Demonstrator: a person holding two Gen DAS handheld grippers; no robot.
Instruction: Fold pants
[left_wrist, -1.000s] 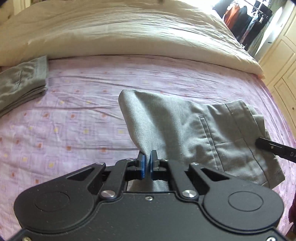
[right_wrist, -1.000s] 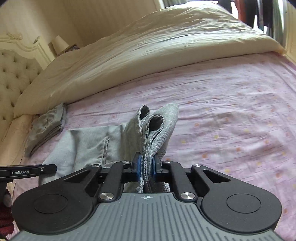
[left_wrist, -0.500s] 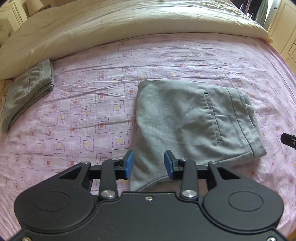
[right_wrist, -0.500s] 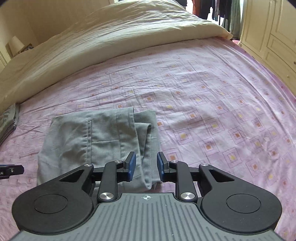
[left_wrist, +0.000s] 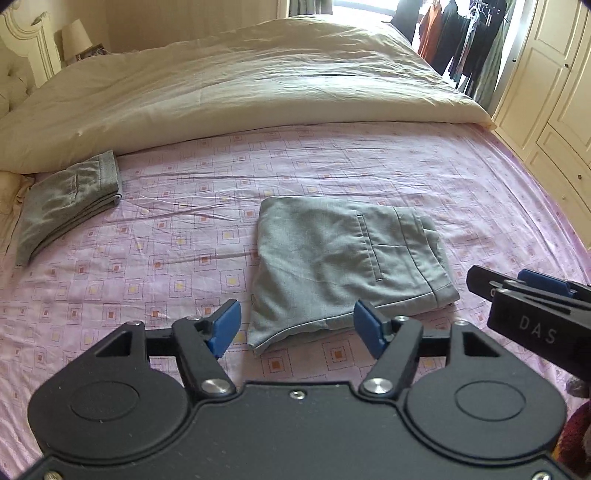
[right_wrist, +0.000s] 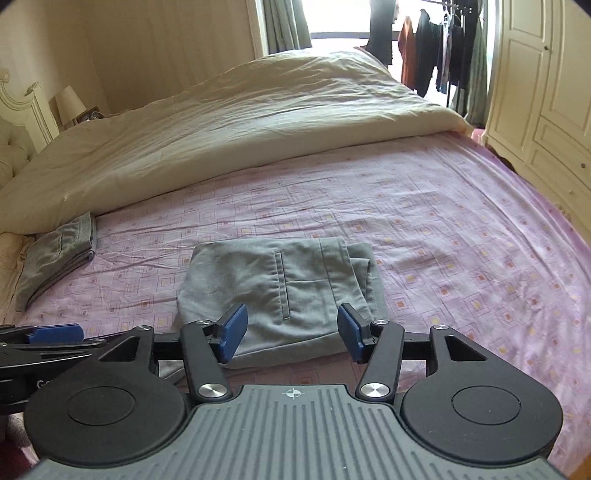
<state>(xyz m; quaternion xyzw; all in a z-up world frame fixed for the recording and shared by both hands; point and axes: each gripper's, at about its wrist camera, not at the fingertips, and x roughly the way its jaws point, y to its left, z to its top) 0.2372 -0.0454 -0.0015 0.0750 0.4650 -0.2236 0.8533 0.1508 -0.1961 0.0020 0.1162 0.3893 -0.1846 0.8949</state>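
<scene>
Folded grey woven trousers (left_wrist: 347, 262) flat on the pink patterned bedsheet (left_wrist: 147, 258), long axis left to right. Left gripper (left_wrist: 295, 326) and right gripper (right_wrist: 290, 332) both gaping, empty, just short of the near edge.

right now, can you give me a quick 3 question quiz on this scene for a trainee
1. True or false: the left gripper is shut on the folded grey pants.
2. Multiple choice: where does the second folded grey garment lie? A) on top of the pants B) to the left, near the cream duvet C) on the wardrobe
3. Fill in: the right gripper is ____, holding nothing.

Key: 1 false, it is open and the pants lie flat on the pink sheet. 2 B. 3 open.
</scene>
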